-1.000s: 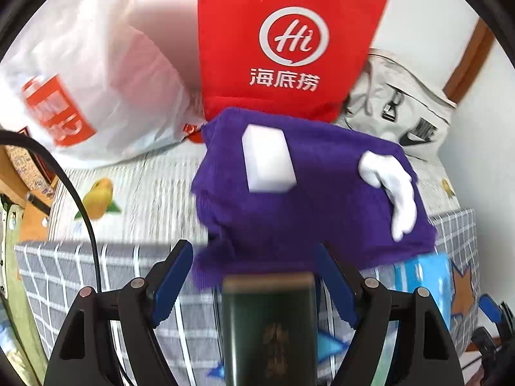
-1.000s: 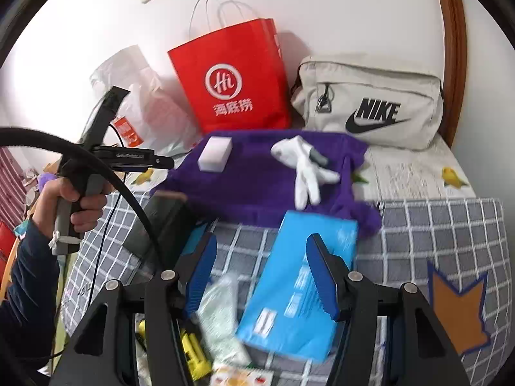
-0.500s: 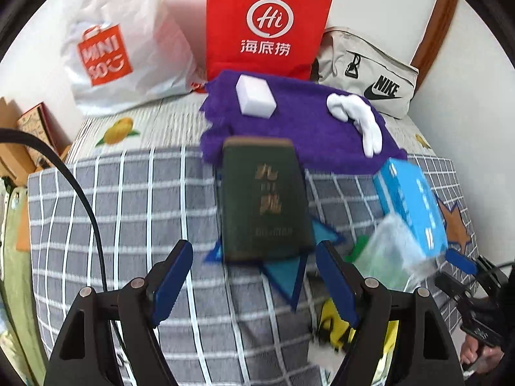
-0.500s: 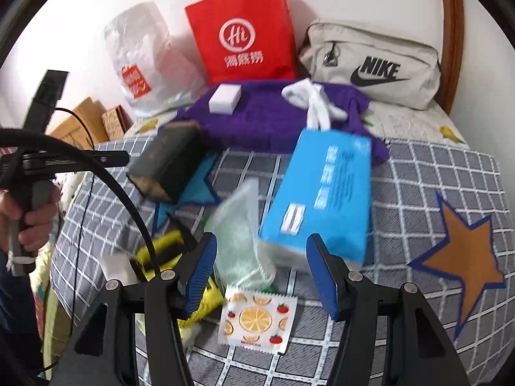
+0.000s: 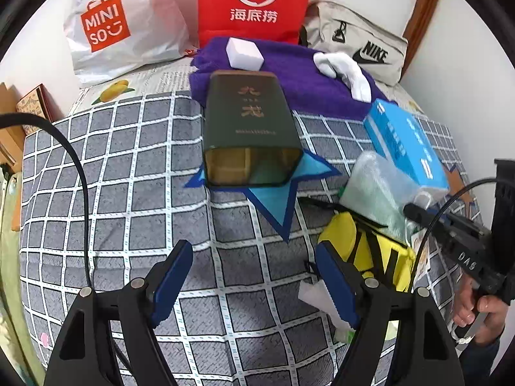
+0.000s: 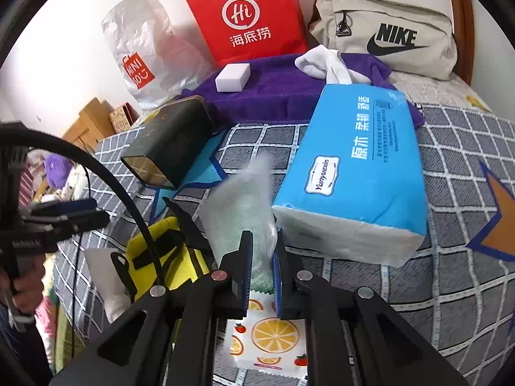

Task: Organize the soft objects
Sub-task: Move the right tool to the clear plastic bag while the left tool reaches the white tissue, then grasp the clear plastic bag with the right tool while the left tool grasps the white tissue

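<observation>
Meanwhile, on a bed covered by a grey checked blanket (image 5: 128,173), the right tongs (image 6: 261,268) are pinching the near end of a clear plastic pouch of pale green cloth (image 6: 243,212), their blue-lined jaws pressed close on it. The pouch is lying between a yellow bag with black straps (image 6: 161,247) on its left and a blue tissue pack (image 6: 357,167) touching it on the right, and a fruit-printed sachet (image 6: 273,337) is showing directly beneath the tongs. The left tongs (image 5: 254,286) are hovering spread wide over bare blanket, holding nothing. Ahead of them a dark green tin (image 5: 249,128) is lying on its side across a blue star patch (image 5: 276,199), its far end reaching a purple towel (image 5: 289,74). On that towel a white sponge block (image 5: 244,54) and a white glove (image 5: 347,70) are resting well apart. Behind, against the wall, a white Miniso bag (image 5: 122,29), a red paper bag (image 5: 254,3) and a beige Nike pouch (image 5: 357,45) are standing in a row. A crumpled white tissue (image 5: 317,292) is lying just beside the left tongs' right finger, partly hidden by it.
</observation>
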The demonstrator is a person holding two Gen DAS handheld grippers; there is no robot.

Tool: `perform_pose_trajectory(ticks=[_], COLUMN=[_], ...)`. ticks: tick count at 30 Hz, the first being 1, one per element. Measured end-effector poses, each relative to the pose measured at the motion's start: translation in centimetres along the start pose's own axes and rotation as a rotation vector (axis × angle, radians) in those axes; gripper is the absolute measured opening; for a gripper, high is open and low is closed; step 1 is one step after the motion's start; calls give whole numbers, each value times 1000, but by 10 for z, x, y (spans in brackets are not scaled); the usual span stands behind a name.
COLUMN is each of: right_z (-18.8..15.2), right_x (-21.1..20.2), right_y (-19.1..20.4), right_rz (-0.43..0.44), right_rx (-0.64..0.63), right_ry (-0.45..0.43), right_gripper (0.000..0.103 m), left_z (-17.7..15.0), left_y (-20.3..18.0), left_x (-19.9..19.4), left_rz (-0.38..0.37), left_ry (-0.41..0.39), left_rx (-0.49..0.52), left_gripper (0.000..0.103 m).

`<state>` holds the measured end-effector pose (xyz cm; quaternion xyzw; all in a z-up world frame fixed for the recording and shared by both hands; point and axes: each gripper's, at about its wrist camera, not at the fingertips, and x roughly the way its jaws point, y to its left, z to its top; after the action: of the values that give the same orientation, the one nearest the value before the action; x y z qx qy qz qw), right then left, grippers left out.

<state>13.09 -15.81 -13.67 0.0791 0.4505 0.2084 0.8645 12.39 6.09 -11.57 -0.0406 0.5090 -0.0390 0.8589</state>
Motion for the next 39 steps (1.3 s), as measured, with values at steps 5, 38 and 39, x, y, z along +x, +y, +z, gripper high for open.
perform_pose_trajectory(ticks=[5, 38, 39], right_z=[-4, -22, -20], right_x=[-25, -29, -26], right_y=[8, -4, -3], right_rz=[9, -24, -21], right_rx=[-36, -29, -30], right_ry=[-73, -55, -58], right_gripper=[6, 44, 44], left_z=[-6, -48, -48], left_y=[-3, -41, -39], left_x=[-3, 14, 15], left_rz=[-9, -194, -202], left_ry=[-9, 84, 82], left_rx=[13, 44, 39], left_gripper=[78, 81, 81])
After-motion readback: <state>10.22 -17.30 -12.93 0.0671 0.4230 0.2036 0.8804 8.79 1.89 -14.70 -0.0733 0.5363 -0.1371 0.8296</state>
